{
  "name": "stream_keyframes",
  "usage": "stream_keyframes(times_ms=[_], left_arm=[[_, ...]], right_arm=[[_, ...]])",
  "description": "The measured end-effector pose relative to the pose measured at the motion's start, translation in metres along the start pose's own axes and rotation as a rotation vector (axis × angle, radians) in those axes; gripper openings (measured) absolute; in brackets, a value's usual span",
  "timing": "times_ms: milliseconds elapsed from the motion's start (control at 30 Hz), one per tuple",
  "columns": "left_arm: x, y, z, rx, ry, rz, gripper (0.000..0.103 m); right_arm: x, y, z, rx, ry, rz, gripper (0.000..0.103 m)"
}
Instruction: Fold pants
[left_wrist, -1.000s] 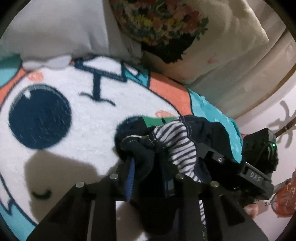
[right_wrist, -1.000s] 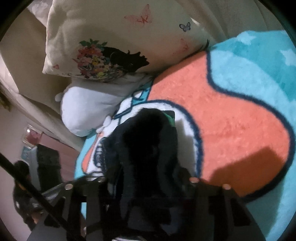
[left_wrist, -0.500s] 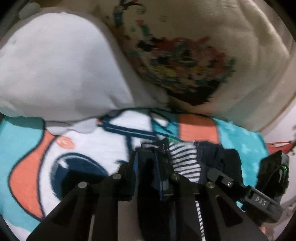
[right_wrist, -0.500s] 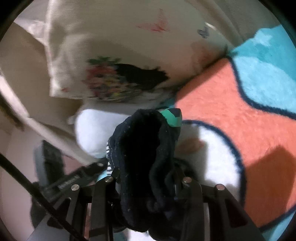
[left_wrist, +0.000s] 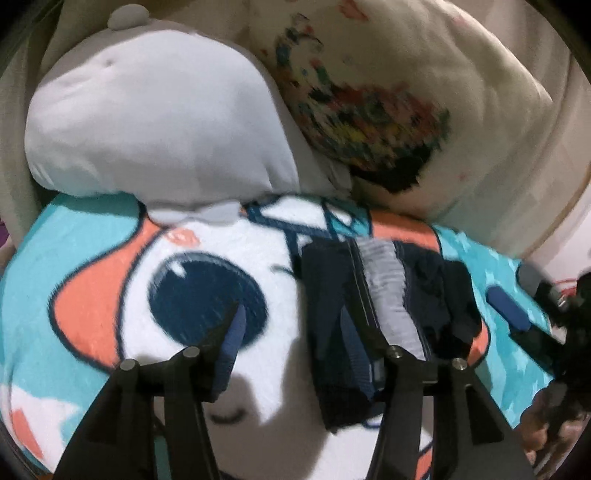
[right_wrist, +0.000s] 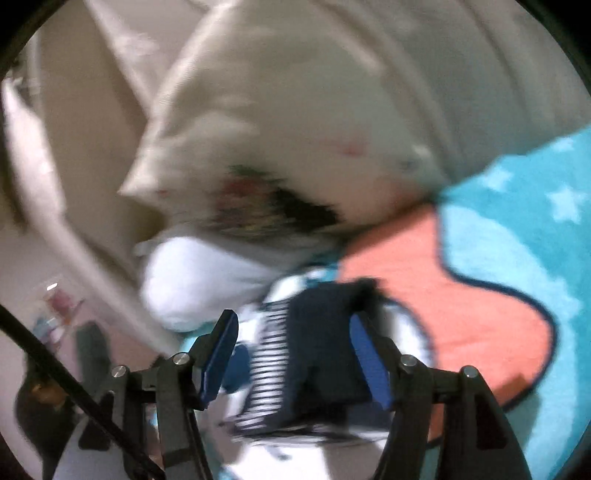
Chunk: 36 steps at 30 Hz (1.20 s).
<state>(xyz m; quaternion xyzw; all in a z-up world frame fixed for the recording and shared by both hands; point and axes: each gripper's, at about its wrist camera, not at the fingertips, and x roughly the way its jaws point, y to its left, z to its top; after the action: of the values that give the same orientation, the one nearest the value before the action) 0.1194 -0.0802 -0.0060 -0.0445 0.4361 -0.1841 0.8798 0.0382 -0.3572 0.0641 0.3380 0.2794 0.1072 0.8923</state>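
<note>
Spreading wide on both the left gripper and right gripper, gripping nothing. Judging best to be backing straight off, avoiding snagging the folded edge. Lying on the cartoon blanket, just before the pillows: navy pants, bundled, showing striped lining.

Cartoon blanket carries dark pants, white plush, seemingly floral pillow.
</note>
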Motion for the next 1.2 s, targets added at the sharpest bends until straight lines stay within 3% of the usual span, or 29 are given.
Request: stream_keyframes(times_ms=[100, 200, 300, 500, 833, 1033, 1200], left_arm=[[0.018, -0.009, -0.015, 0.024, 0.061, 0.019, 0.054], [0.031, -0.013, -0.027, 0.041, 0.098, 0.049, 0.058], [0.029, -0.013, -0.031, 0.045, 0.084, 0.065, 0.063], [0.003, -0.003, -0.037, -0.005, 0.062, 0.068, 0.065], [-0.053, -0.012, -0.065, 0.014, -0.079, 0.216, 0.079], [-0.061, -0.027, -0.078, 0.071, -0.093, 0.251, 0.082], [-0.065, -0.038, -0.089, 0.118, -0.091, 0.267, 0.083]], right_arm=[[0.015, 0.005, -0.01, 0.015, 0.087, 0.096, 0.069], [0.026, -0.007, -0.026, 0.045, 0.134, 0.031, 0.069], [0.029, -0.024, -0.042, 0.08, 0.146, -0.029, 0.066], [0.01, -0.034, -0.047, 0.106, 0.104, -0.015, 0.068], [-0.019, -0.02, -0.066, 0.003, 0.067, -0.155, 0.071], [-0.027, -0.002, -0.084, -0.138, 0.063, -0.309, 0.071], [-0.028, 0.007, -0.097, -0.229, 0.073, -0.38, 0.073]])
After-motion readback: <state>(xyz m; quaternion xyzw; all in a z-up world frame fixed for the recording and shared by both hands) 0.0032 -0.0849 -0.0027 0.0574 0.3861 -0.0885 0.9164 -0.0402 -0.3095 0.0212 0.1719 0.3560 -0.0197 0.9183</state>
